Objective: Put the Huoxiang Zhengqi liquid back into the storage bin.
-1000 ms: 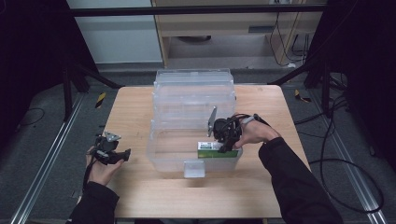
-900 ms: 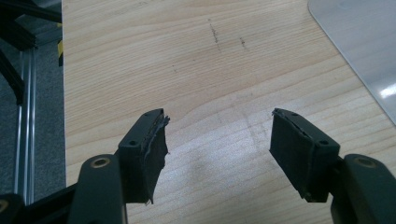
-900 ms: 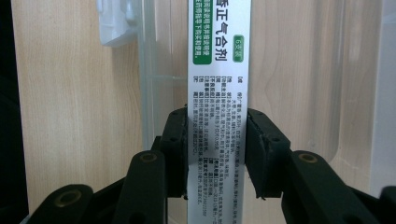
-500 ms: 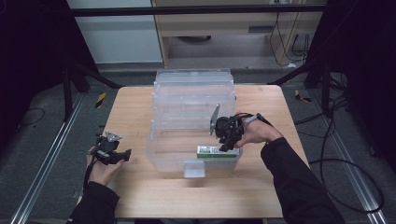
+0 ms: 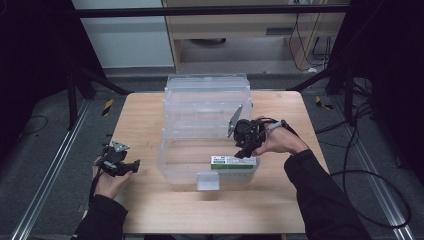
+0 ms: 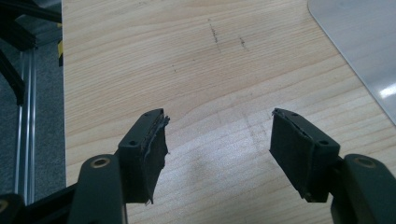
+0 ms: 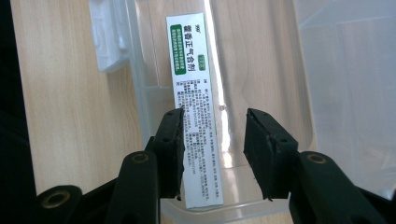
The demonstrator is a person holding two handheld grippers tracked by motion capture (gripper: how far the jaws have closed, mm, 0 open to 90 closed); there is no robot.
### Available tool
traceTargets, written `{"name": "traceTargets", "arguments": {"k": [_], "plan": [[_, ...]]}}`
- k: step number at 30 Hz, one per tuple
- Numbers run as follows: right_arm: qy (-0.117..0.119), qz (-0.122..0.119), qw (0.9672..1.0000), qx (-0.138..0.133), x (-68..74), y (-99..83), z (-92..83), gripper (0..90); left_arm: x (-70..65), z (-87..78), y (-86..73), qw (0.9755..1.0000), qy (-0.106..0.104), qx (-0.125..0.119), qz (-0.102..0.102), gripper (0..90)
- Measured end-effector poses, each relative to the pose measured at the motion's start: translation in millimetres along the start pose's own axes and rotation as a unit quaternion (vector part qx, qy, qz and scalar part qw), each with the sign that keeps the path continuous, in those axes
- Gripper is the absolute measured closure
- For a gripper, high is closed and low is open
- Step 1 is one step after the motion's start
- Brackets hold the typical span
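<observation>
A long white box with a green label lies flat inside the clear plastic bin, along its front wall. My right gripper hangs just above the box's right end. In the right gripper view the box runs under the left fingertip and partly into the gap. The jaws have just been opening, and a clear gap separates the box from the right pad, so my right gripper is open. My left gripper rests at the table's left and stands open over bare wood.
The bin has a white latch on its front wall, and its lid stands open at the back. A corner of the bin reaches into the left gripper view. Dark frame rails and cables surround the wooden table.
The right gripper has drawn slightly up and back from the box and its jaws stand wider. The box stays on the bin floor. The left hand has not moved.
</observation>
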State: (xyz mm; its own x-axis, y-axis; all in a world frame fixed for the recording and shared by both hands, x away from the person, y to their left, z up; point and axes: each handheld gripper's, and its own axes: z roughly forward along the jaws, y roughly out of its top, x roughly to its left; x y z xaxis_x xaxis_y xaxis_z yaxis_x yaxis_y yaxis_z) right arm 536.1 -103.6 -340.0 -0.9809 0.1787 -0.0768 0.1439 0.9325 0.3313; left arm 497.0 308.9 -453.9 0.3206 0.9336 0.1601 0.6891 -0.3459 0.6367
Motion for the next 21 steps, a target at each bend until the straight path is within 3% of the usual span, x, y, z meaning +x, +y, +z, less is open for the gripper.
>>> {"name": "traceTargets", "arguments": {"k": [8, 13, 21], "plan": [[-0.007, 0.020, 0.9994, -0.027, 12.2, 1.5, -12.6, 53.1, -1.1, 0.2, 0.3, 1.0000, 0.000, 0.001, 0.002, 35.2], [0.004, 0.036, 0.9987, -0.036, 21.1, 5.9, -13.2, 51.8, -1.1, -0.1, 0.4, 1.0000, -0.001, 0.000, 0.002, 35.2], [0.016, 0.017, 0.9991, -0.036, 36.4, 13.4, -4.2, 51.5, -1.2, -0.9, 0.7, 1.0000, -0.001, -0.001, 0.002, 35.3]]}}
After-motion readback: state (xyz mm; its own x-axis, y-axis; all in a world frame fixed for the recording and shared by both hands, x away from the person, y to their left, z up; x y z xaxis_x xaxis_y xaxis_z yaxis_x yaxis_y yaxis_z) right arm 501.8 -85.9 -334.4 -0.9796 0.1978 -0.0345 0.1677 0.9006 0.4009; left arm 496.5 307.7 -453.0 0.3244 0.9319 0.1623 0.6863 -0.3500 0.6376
